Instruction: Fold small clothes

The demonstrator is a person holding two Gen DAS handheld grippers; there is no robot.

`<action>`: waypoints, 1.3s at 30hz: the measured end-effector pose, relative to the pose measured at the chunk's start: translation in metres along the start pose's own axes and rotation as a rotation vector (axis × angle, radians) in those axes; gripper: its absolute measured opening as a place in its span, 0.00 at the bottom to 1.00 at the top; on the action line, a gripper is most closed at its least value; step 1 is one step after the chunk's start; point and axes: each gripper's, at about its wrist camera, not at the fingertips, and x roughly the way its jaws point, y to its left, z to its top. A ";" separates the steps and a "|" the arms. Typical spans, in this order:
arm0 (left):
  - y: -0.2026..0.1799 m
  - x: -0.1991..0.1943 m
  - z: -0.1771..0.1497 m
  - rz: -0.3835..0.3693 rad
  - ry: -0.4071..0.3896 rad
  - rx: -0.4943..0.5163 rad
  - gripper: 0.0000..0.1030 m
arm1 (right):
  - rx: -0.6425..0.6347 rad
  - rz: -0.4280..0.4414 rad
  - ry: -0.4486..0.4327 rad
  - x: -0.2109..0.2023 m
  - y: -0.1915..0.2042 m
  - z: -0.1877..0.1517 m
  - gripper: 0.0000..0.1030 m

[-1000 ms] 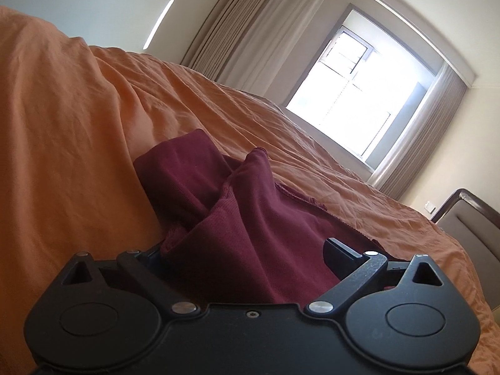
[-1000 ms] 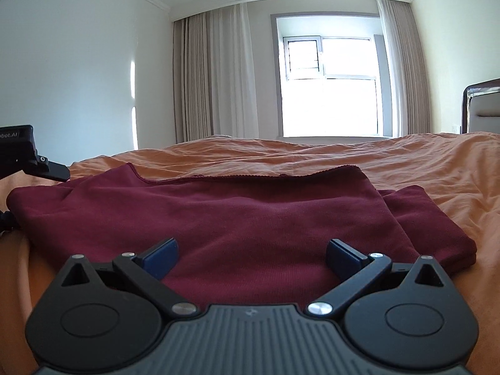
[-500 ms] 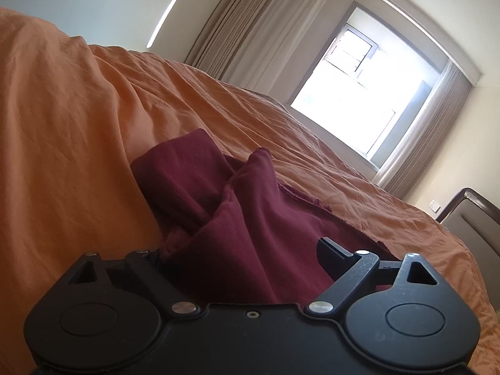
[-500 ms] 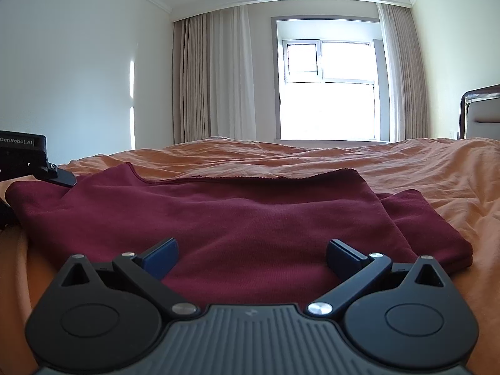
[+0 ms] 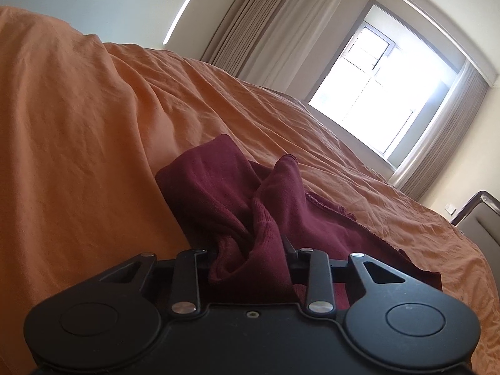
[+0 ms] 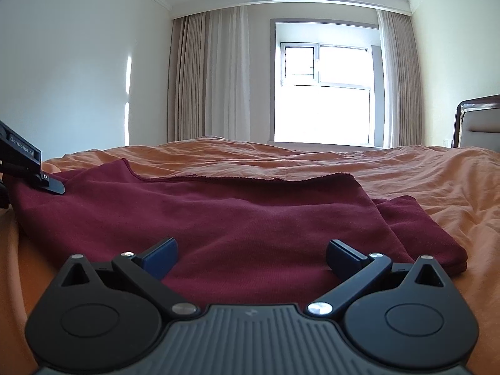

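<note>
A dark red garment [image 6: 250,215] lies spread on the orange bed cover [image 6: 406,168], with one edge folded over at the right. In the left wrist view its left end [image 5: 237,193] is bunched up. My left gripper [image 5: 250,250] is shut on that bunched end, and its fingers are hidden in the cloth. It also shows at the far left of the right wrist view [image 6: 28,168]. My right gripper [image 6: 251,254] is open and low over the near edge of the garment, with cloth between its blue pads [image 6: 161,254].
The orange cover [image 5: 93,125] rises in a hump to the left. A window [image 6: 325,93] with curtains is at the far wall. A chair back [image 6: 478,122] stands beyond the bed at the right.
My left gripper has closed on the bunched end of the garment, gathering the cloth between its fingers. My right gripper has stayed open and nearly still.
</note>
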 end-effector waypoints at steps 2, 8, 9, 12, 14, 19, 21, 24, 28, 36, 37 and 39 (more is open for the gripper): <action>-0.008 -0.002 0.003 0.005 0.003 0.029 0.18 | -0.021 -0.017 -0.007 -0.001 0.004 0.000 1.00; -0.046 -0.019 0.015 -0.028 -0.053 0.200 0.12 | -0.010 -0.030 -0.118 -0.021 0.000 0.000 1.00; -0.054 -0.022 0.018 -0.037 -0.061 0.227 0.12 | 0.001 -0.031 -0.139 -0.025 -0.002 0.001 1.00; -0.084 -0.031 0.021 -0.065 -0.081 0.348 0.12 | -0.002 -0.055 -0.156 -0.035 -0.009 0.003 1.00; -0.109 -0.035 0.020 -0.081 -0.083 0.440 0.12 | -0.025 -0.089 -0.158 -0.042 -0.014 0.005 1.00; -0.163 -0.035 0.015 -0.105 -0.051 0.562 0.12 | -0.072 -0.232 -0.161 -0.052 -0.043 0.012 1.00; -0.183 -0.034 0.012 -0.124 -0.030 0.605 0.12 | -0.059 -0.316 -0.166 -0.055 -0.060 0.013 1.00; -0.210 -0.034 0.001 -0.163 -0.029 0.694 0.12 | -0.019 -0.410 -0.164 -0.057 -0.083 0.011 1.00; -0.232 -0.035 -0.031 -0.233 -0.012 0.810 0.12 | 0.031 -0.467 -0.138 -0.055 -0.106 0.004 1.00; -0.236 -0.028 -0.094 -0.363 0.103 0.876 0.16 | 0.098 -0.445 -0.141 -0.060 -0.121 -0.005 1.00; -0.232 -0.026 -0.097 -0.373 0.113 0.850 0.18 | 0.097 -0.440 -0.144 -0.062 -0.121 -0.005 1.00; -0.227 -0.023 -0.097 -0.390 0.125 0.804 0.23 | 0.102 -0.432 -0.149 -0.061 -0.122 -0.004 1.00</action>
